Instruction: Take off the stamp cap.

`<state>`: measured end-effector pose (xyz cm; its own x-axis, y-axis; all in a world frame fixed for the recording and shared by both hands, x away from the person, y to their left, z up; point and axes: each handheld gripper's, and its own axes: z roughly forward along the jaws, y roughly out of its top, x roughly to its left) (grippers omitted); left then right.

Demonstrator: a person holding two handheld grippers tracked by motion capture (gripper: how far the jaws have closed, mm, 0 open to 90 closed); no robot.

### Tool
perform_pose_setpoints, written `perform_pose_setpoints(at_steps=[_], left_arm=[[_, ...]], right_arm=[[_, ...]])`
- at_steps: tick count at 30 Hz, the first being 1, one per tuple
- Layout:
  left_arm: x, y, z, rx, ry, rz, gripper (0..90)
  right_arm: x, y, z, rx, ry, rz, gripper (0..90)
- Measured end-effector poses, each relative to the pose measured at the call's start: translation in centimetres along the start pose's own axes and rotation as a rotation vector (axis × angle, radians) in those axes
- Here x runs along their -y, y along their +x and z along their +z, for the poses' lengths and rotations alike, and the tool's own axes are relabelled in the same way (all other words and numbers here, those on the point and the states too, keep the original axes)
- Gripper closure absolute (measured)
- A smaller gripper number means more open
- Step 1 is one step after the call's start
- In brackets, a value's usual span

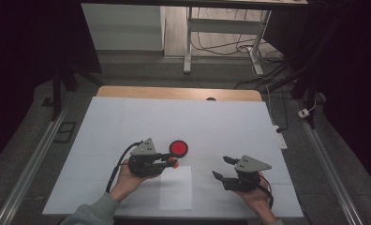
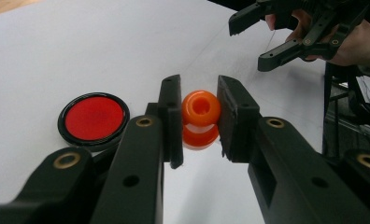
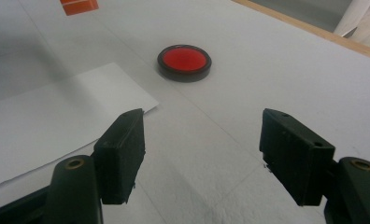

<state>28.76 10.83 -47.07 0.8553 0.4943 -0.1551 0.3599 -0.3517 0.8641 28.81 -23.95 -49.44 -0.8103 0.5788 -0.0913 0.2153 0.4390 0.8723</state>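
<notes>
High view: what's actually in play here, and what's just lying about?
In play:
- orange bead, gripped in the left claw
- red disc beside it, probably where the bead goes

Lying about:
- paper sheet on the table
- right claw, open with nothing in it
- cables on the floor beyond the table

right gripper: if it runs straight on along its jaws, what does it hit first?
Probably the red disc with the black rim. The right gripper stands open over the bare white table cover, and the disc lies ahead, slightly left of centre. The white paper sheet sits off to the left. Depth is unclear.
</notes>
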Motion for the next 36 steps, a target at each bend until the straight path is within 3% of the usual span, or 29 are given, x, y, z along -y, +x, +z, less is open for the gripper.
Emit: perform_pose_setpoints(at_steps=[18,36], left_arm=[[0.0,0.0,0.0,-0.004,0.003,0.006,72.6],[0.1,0.1,0.1,-0.012,0.006,0.008,72.6]], right_arm=[[-1.1,1.5,1.2,-0.046,-0.001,-0.036,31.6],[-2.3,3.0,2.7,-0.084,0.034,-0.066,32.7]])
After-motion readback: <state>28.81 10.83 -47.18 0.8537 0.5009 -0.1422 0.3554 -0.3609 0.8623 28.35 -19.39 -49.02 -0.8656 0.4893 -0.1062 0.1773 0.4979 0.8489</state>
